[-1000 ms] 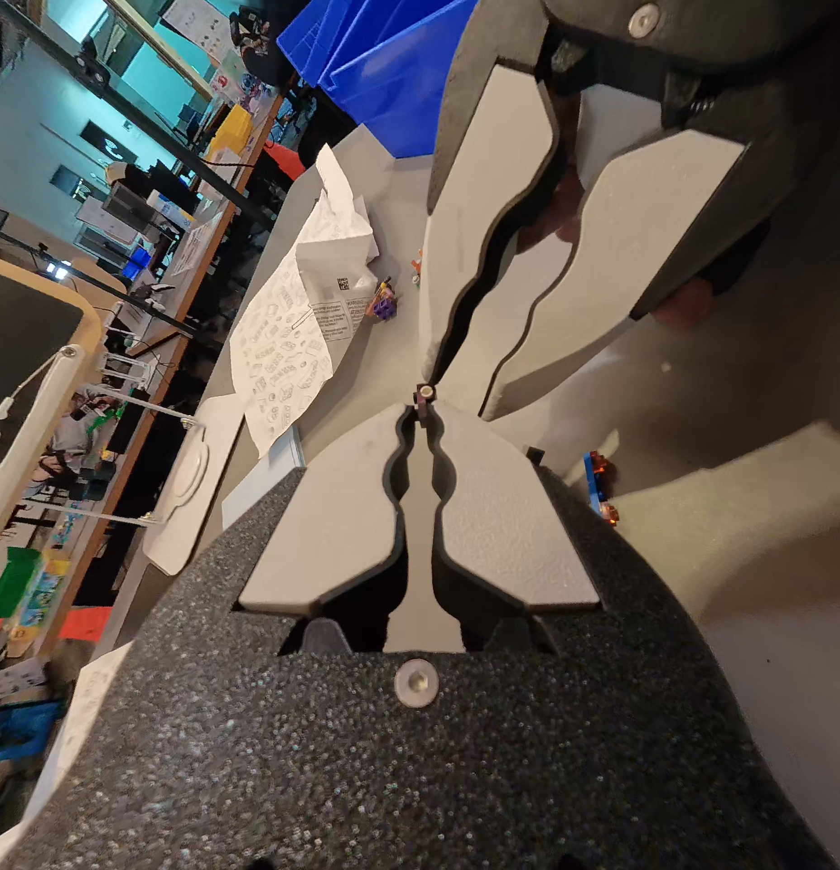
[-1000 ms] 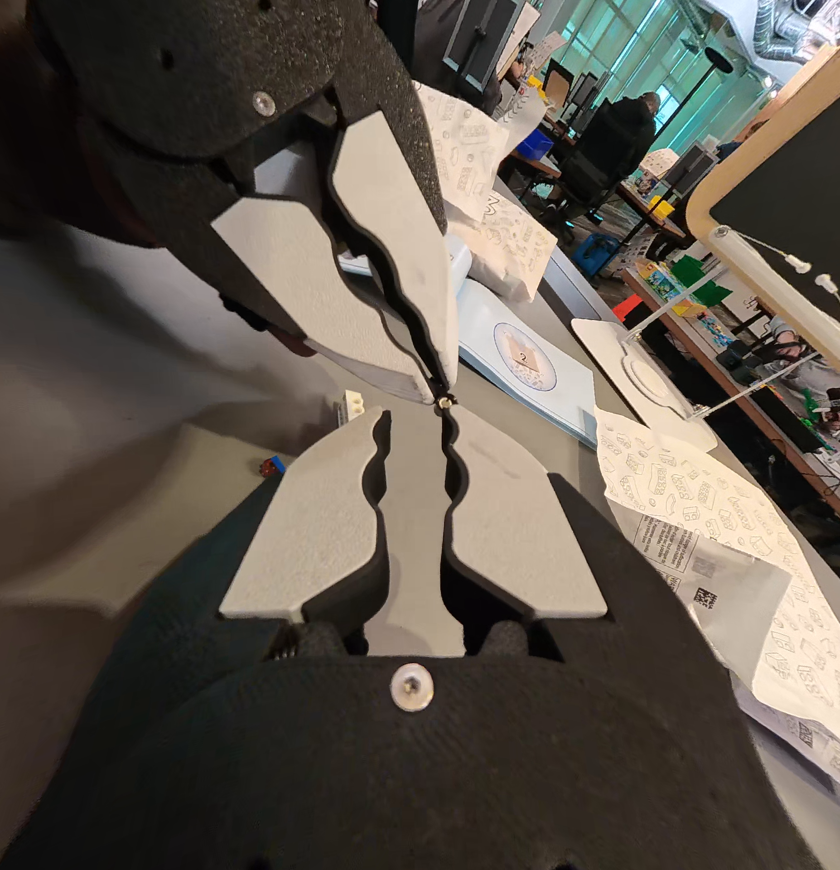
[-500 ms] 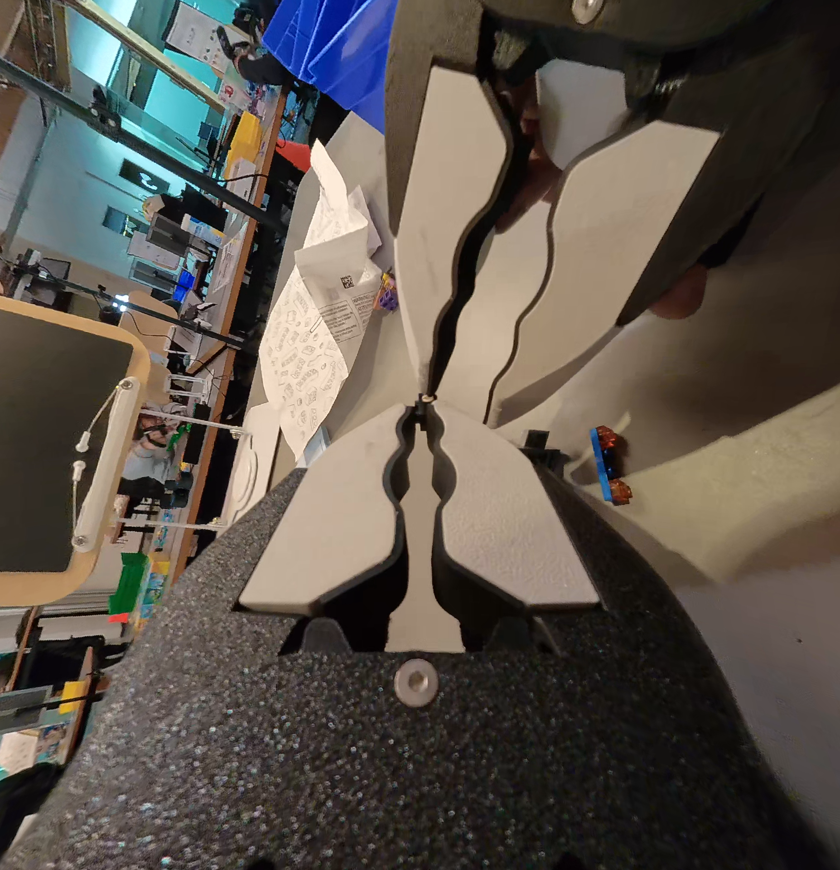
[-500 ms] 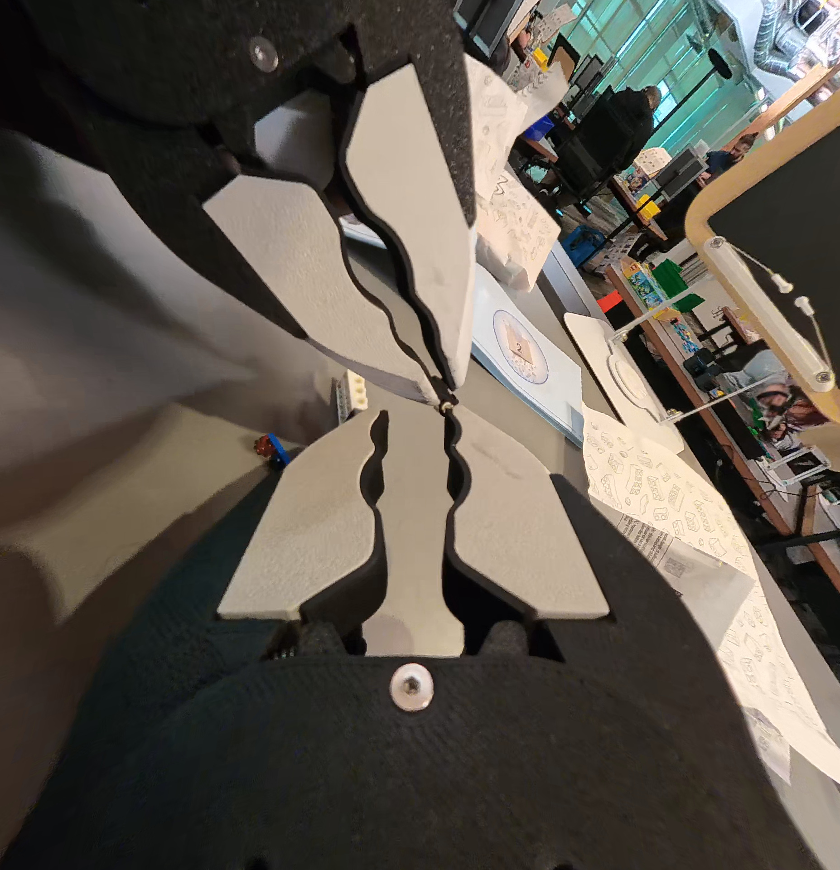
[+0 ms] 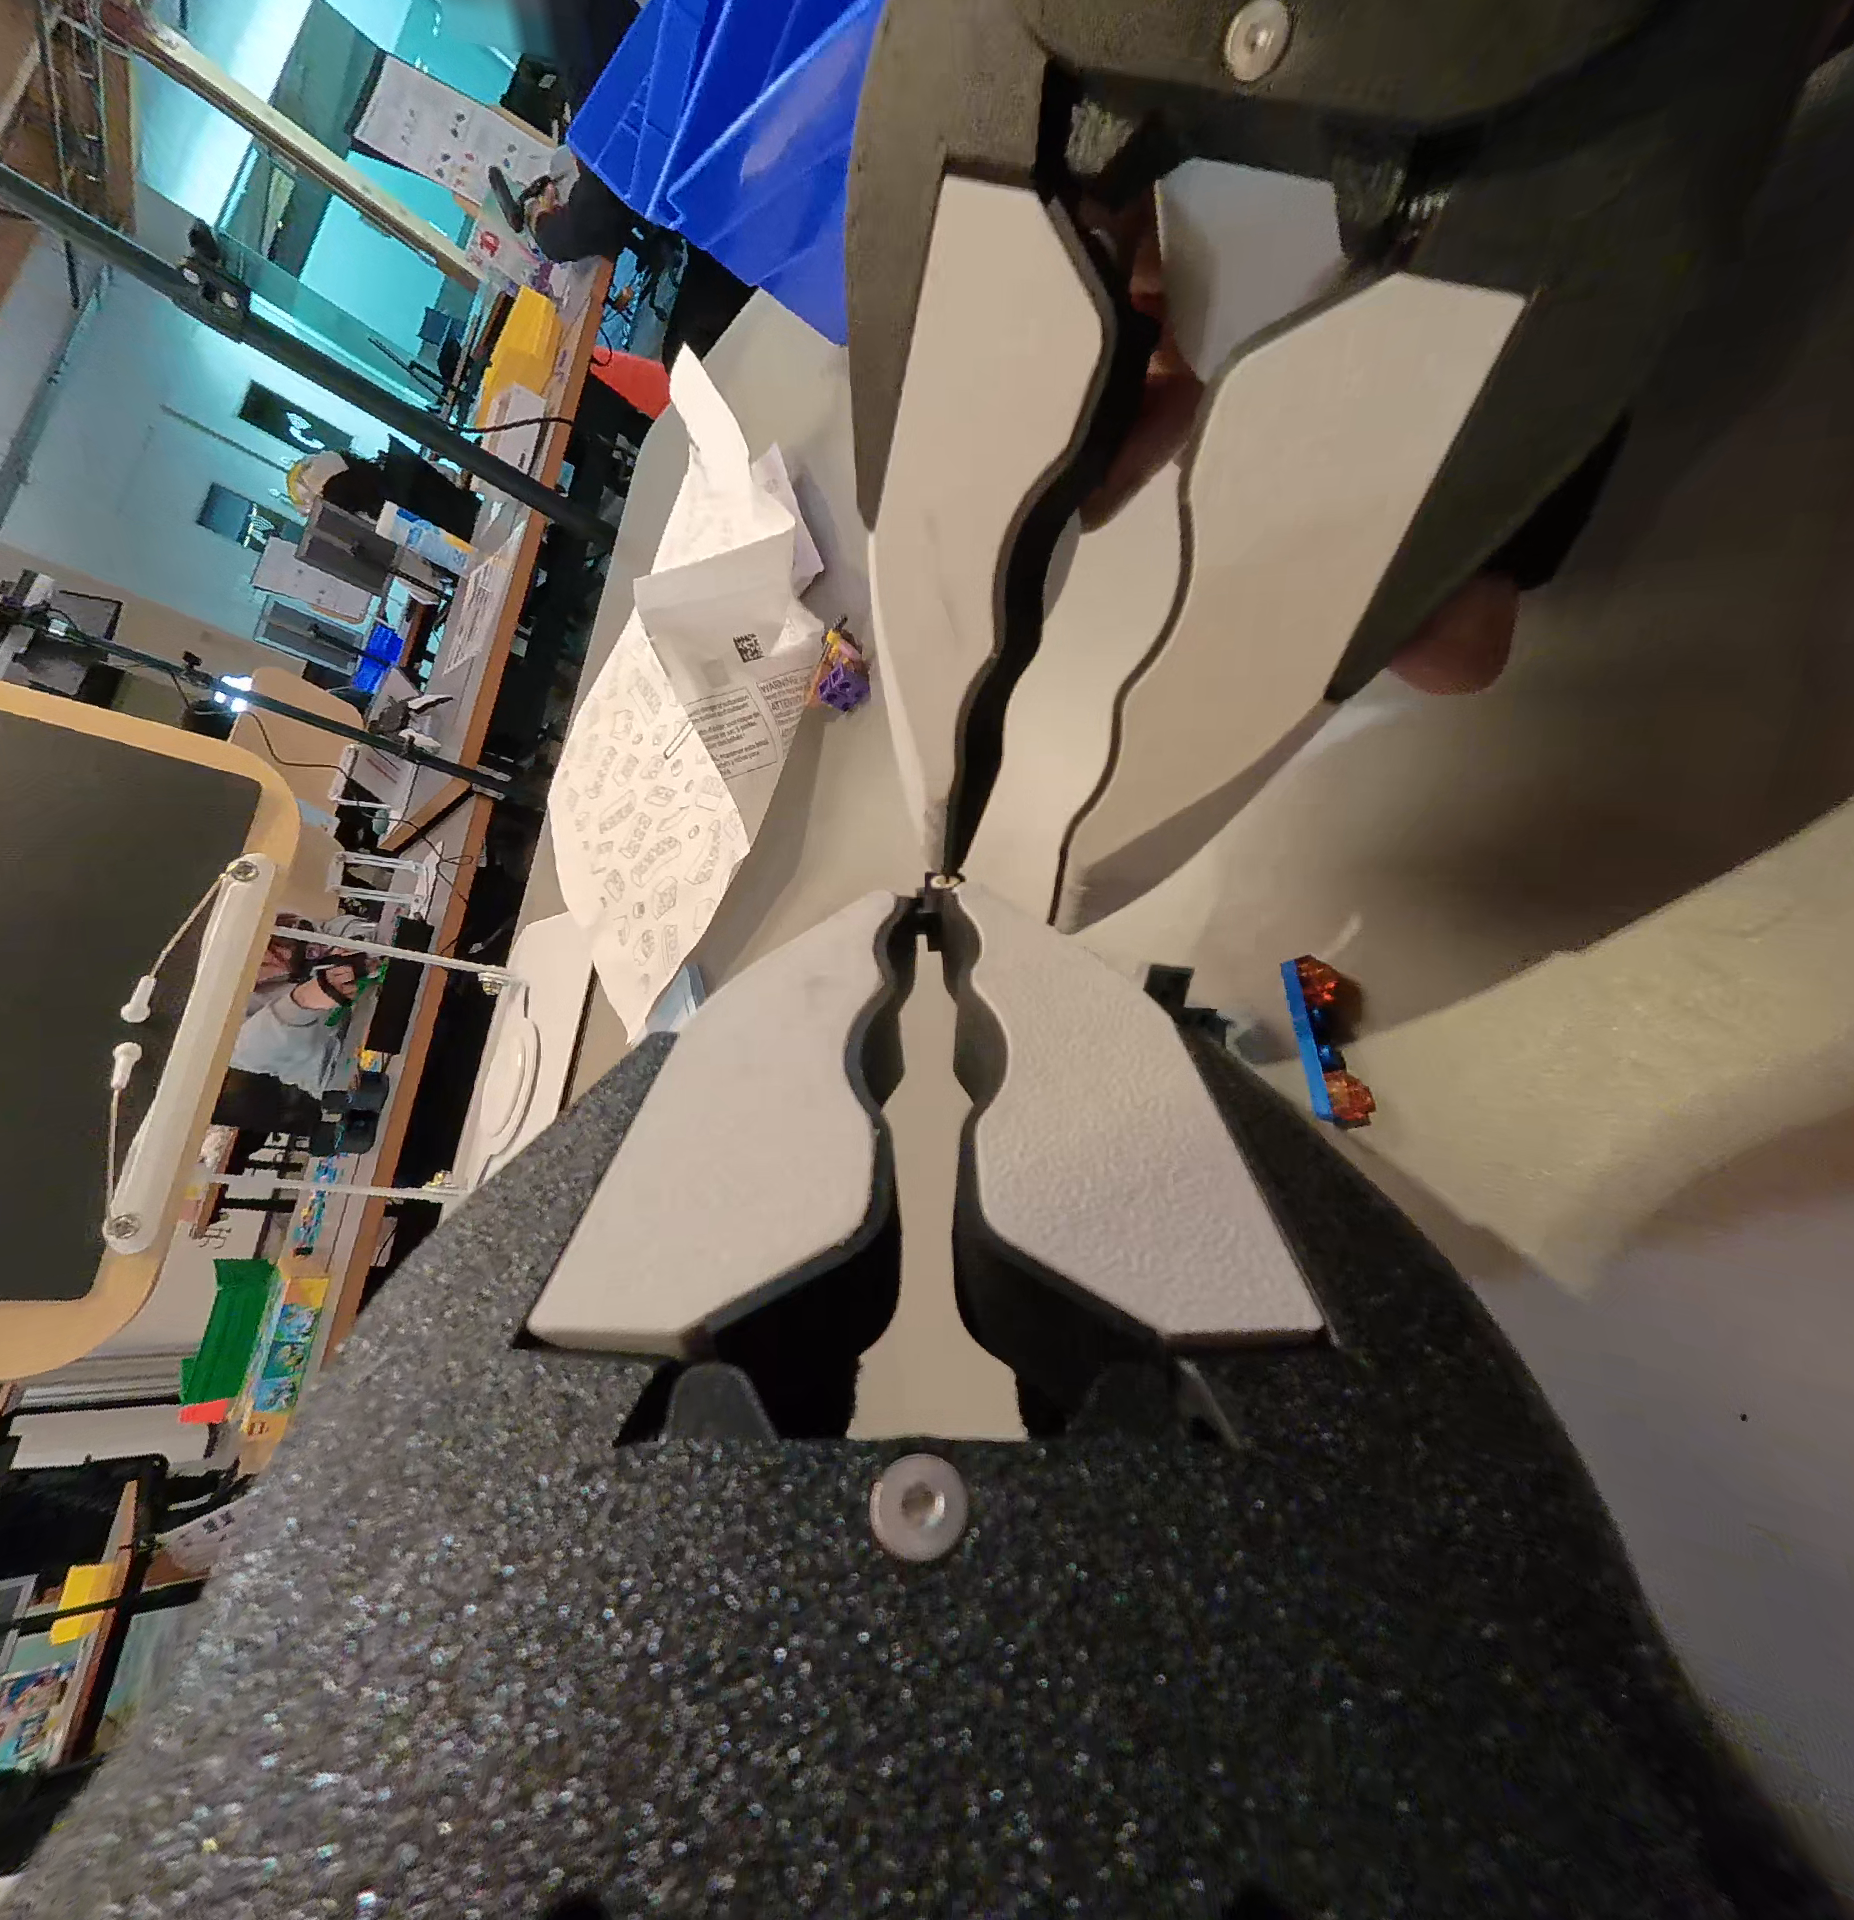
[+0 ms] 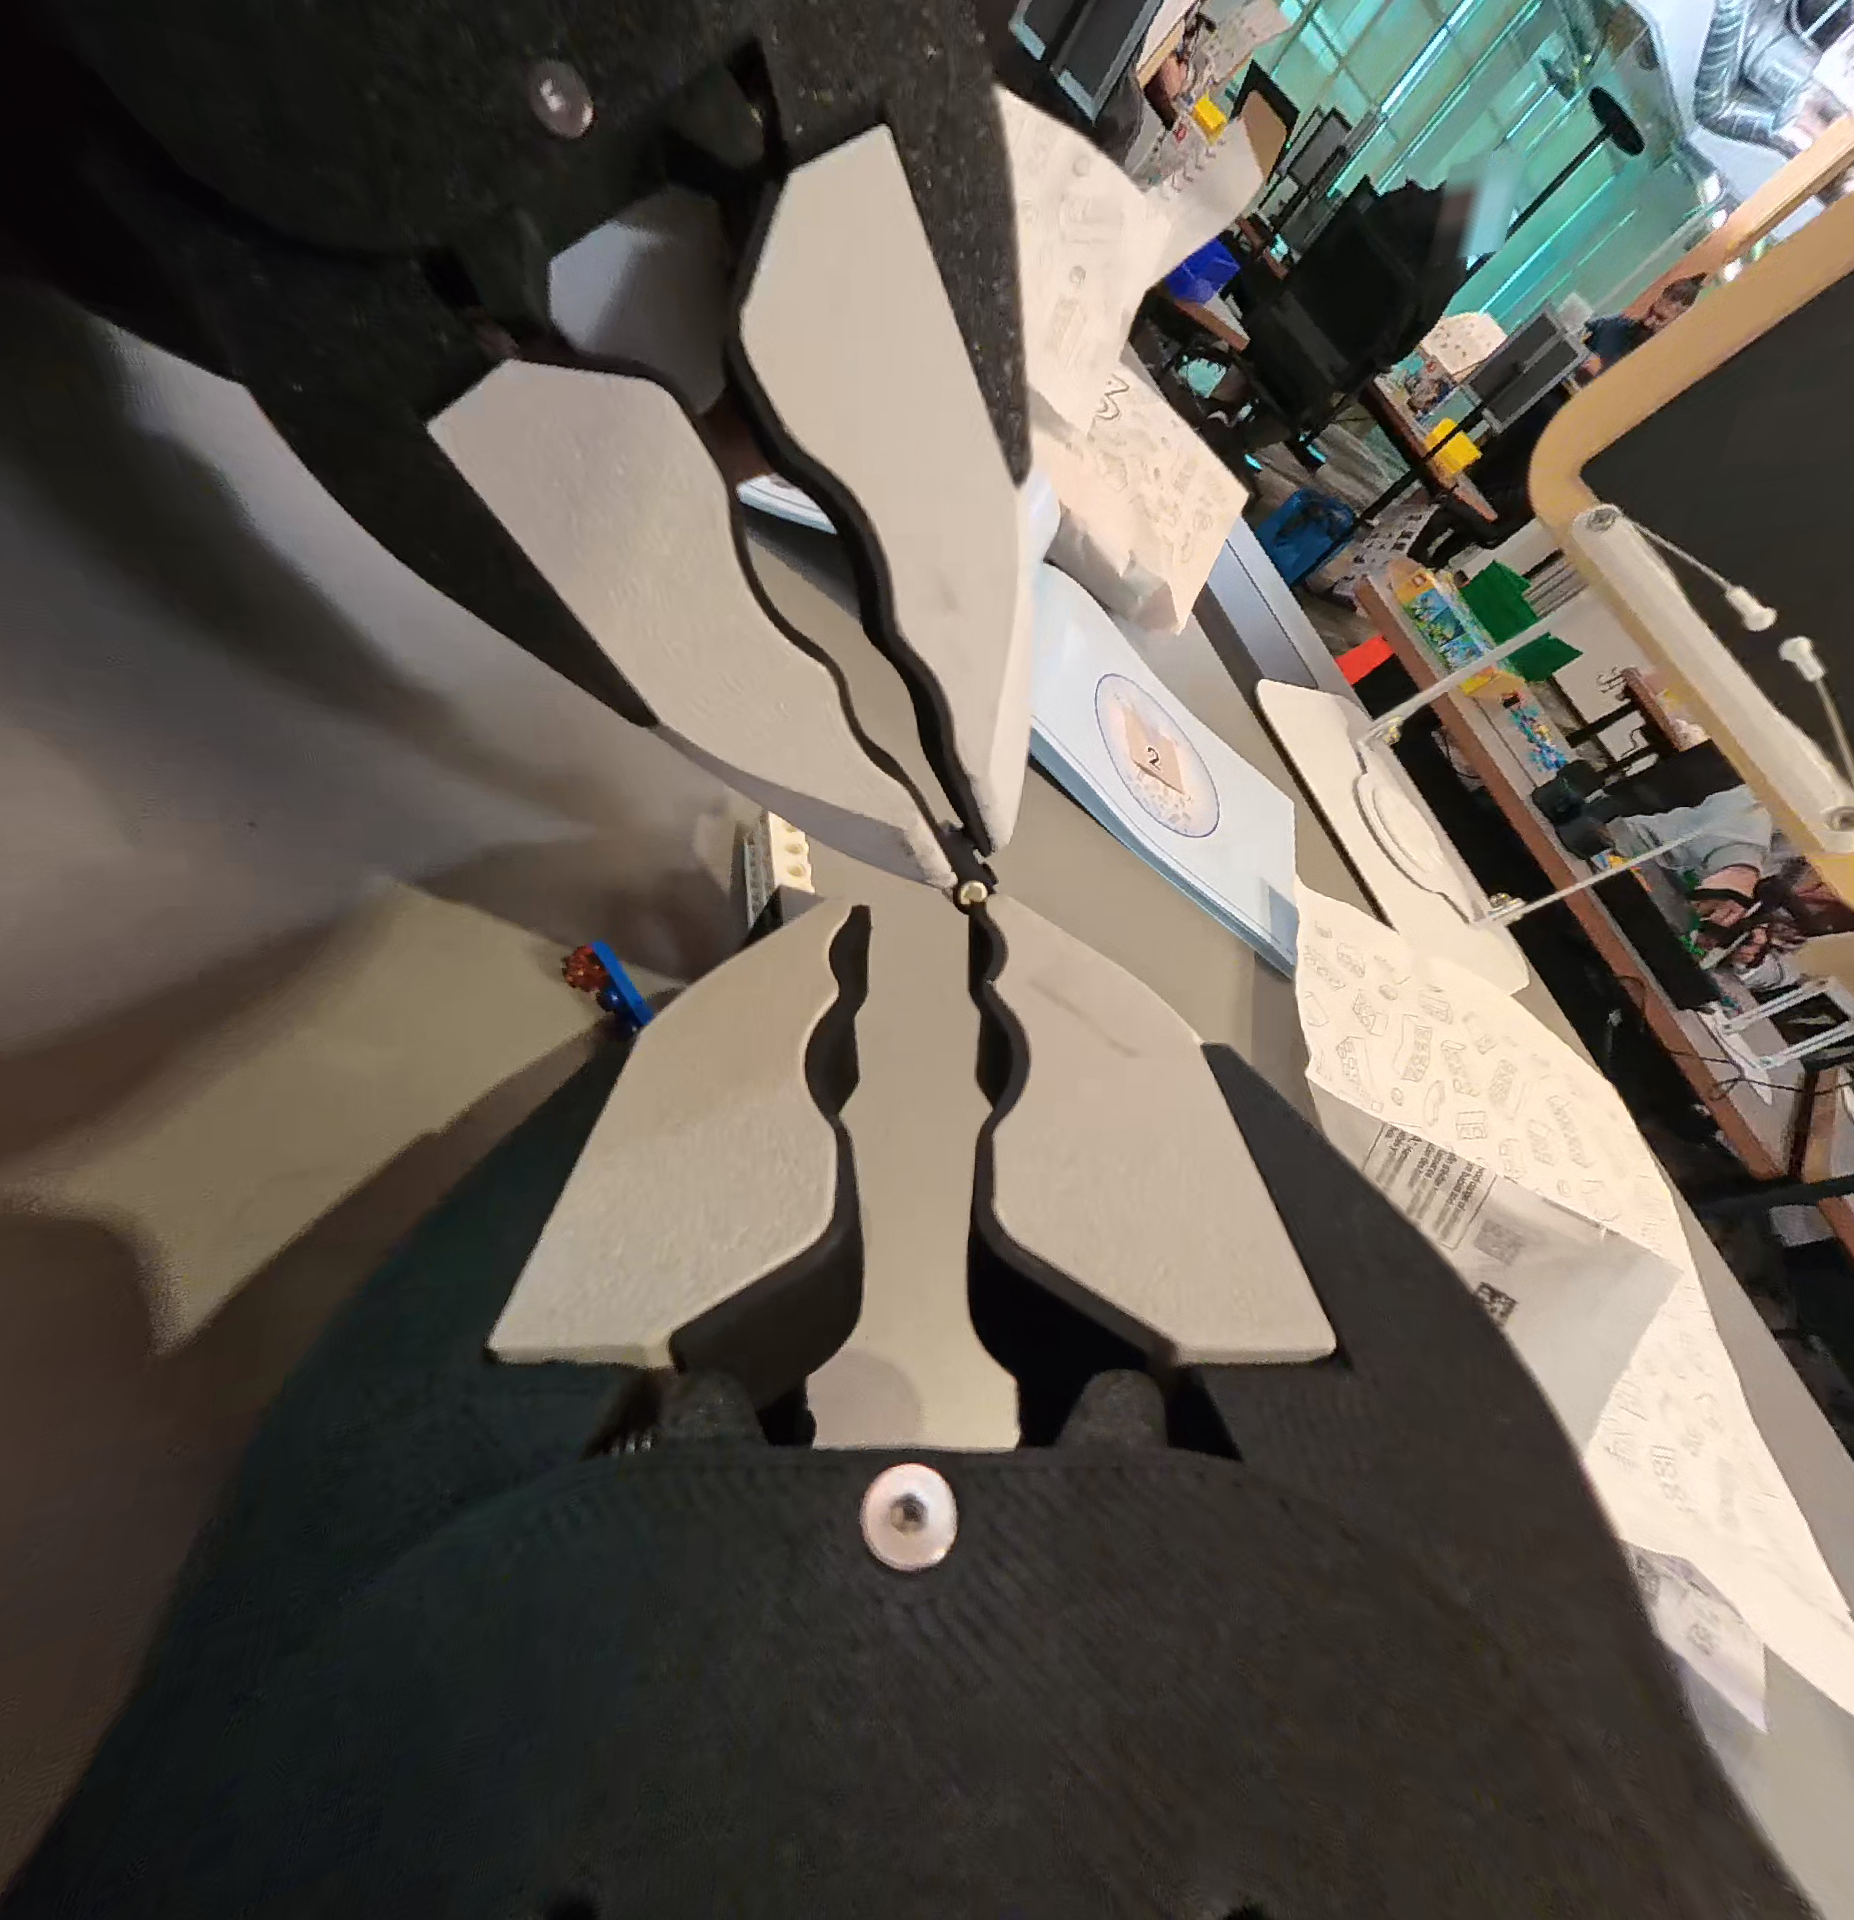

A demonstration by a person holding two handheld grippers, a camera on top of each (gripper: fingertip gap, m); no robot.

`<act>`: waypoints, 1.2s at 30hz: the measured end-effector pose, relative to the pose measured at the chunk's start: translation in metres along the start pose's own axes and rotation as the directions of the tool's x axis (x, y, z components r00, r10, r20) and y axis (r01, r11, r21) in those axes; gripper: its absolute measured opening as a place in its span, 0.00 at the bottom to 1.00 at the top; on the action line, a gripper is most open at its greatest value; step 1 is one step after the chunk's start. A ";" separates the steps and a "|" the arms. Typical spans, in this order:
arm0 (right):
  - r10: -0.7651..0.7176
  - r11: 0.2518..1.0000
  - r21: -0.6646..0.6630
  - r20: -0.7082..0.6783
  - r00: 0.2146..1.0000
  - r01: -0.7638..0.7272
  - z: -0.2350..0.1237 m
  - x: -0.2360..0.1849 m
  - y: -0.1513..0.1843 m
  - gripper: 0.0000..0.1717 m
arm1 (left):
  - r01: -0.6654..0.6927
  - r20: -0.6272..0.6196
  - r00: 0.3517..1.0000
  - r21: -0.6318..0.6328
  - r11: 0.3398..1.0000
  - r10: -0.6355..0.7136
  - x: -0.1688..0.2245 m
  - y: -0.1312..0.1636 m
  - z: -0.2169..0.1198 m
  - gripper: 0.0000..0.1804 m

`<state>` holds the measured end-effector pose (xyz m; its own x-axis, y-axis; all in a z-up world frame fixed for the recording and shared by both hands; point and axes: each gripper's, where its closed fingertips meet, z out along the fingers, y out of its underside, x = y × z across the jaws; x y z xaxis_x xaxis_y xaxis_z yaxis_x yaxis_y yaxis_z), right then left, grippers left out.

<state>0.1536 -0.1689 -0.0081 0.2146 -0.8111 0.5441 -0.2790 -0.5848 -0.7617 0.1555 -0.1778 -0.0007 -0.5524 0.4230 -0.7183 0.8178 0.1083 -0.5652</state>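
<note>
Left gripper point(image 5: 928, 914) clenched on tiny black piece point(image 5: 931, 906) with pale stud. Right gripper point(image 6: 918, 914) parted, 1 fingertip point(image 6: 990, 920) touching that stud above grey table point(image 6: 1141, 935). Blue plate point(image 5: 1318, 1049) lay nearby.

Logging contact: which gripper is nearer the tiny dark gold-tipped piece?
Left. The left gripper pinches the tiny piece in its fingers; the right gripper, open, has one fingertip just beside it.

- White paper bag printed with line drawings of bricks point(image 5: 642, 831), lying on the grey table point(image 5: 840, 810): bears a small square code mark and a block of fine printed lines.
- Light blue flat booklet point(image 6: 1245, 831) on the same table: round emblem with a single digit at its centre.
- White sheet on the far wall point(image 5: 445, 135): print too small to read.
</note>
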 end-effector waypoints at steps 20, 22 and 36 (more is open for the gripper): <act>0.237 0.969 -0.129 0.220 0.946 -0.212 0.006 -0.020 0.026 0.15 | 0.352 -0.185 0.904 -0.190 0.916 -0.386 0.003 0.054 0.010 0.02; 0.240 0.966 -0.153 0.243 0.940 -0.207 0.007 -0.024 0.029 0.12 | 0.424 -0.193 0.864 -0.222 0.878 -0.466 0.002 0.065 0.011 0.02; 0.179 0.972 -0.192 0.234 0.956 -0.135 0.015 -0.028 0.036 0.02 | 0.564 -0.433 0.686 -0.191 0.804 -0.584 0.011 0.058 -0.002 0.11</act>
<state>0.1511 -0.1670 -0.0562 0.3740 -0.8770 0.3017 -0.4796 -0.4613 -0.7464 0.1972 -0.1651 -0.0408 -0.7872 0.6166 0.0129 0.3766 0.4972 -0.7816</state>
